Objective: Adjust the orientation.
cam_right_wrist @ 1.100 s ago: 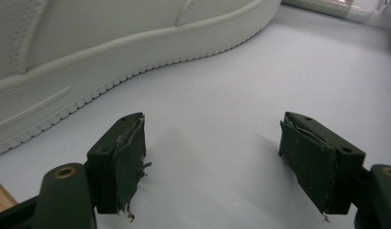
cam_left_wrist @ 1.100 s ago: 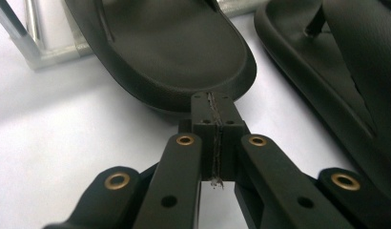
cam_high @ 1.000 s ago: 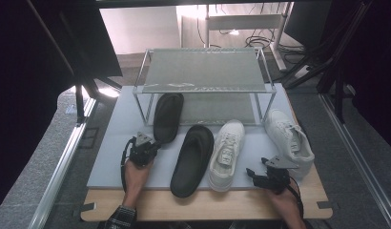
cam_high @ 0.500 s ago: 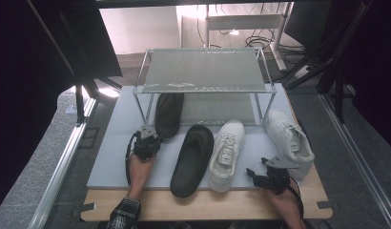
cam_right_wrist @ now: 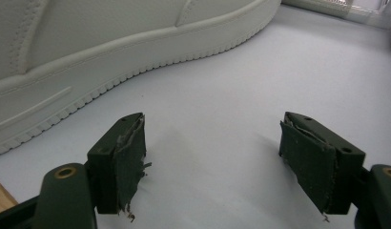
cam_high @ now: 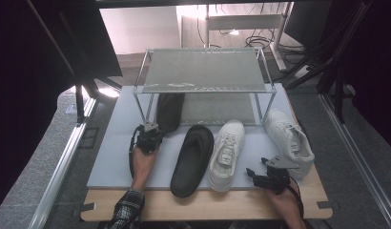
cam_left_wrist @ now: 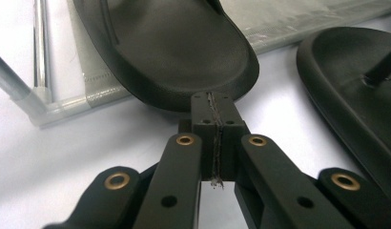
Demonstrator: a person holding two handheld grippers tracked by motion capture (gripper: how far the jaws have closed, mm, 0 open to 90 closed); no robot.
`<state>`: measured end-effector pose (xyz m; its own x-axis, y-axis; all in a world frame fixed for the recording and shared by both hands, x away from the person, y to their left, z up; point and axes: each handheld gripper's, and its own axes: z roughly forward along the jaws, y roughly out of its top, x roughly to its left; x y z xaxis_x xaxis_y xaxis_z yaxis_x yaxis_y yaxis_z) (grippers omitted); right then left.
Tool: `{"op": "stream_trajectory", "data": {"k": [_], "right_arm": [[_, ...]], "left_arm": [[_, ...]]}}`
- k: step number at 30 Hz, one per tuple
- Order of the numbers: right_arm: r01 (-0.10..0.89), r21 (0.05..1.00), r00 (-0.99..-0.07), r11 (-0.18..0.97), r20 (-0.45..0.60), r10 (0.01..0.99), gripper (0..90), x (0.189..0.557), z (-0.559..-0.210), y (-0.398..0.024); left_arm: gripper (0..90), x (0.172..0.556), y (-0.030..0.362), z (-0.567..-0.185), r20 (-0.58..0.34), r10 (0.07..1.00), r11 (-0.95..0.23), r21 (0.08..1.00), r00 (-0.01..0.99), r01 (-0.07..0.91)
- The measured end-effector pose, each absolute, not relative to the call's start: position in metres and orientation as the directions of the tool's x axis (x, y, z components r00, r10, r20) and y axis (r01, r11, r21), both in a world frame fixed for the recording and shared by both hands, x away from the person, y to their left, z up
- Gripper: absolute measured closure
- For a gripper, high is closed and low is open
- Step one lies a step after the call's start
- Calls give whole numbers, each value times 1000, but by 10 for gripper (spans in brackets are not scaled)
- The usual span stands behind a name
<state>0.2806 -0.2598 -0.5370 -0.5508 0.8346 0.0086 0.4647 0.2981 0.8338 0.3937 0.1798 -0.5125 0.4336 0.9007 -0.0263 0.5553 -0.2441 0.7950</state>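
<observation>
My left gripper (cam_high: pixel 153 128) (cam_left_wrist: pixel 213 109) is shut with nothing between its jaws, and its closed tips rest against the heel rim of a black slipper (cam_high: pixel 169 109) (cam_left_wrist: pixel 169 47) lying under the wire rack (cam_high: pixel 203 71). A second black slipper (cam_high: pixel 193 152) (cam_left_wrist: pixel 355 86) lies on the grey mat just to the right. Beside it are a white sneaker (cam_high: pixel 227 148) (cam_right_wrist: pixel 88 57) and another white sneaker (cam_high: pixel 289 138). My right gripper (cam_high: pixel 252 173) (cam_right_wrist: pixel 212 152) stands open just above the mat near the front edge, next to the first sneaker's sole, holding nothing.
The rack's metal leg (cam_left_wrist: pixel 17 81) and lower shelf edge stand left of the slipper's heel. The grey mat (cam_high: pixel 112 157) lies on a wooden table (cam_high: pixel 208 207). Dark stands and cables surround the table at the back and sides.
My left gripper has moved away from the person toward the rack, up against the slipper's heel, and the slipper sits a little deeper under the rack. The right gripper has not moved.
</observation>
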Motion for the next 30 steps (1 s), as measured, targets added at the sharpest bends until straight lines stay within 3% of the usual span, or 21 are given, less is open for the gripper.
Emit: {"op": "stream_trajectory", "data": {"k": [21, 30], "right_arm": [[465, 834, -552, 297, 11, 834, 242, 281, -537, -260], [465, 835, -553, 295, 13, 833, 242, 281, -537, -260]], "left_arm": [[891, 421, 168, -513, -24, 913, -238, 781, 408, 578], [892, 412, 170, -502, -49, 898, -233, 790, 437, 567]]}}
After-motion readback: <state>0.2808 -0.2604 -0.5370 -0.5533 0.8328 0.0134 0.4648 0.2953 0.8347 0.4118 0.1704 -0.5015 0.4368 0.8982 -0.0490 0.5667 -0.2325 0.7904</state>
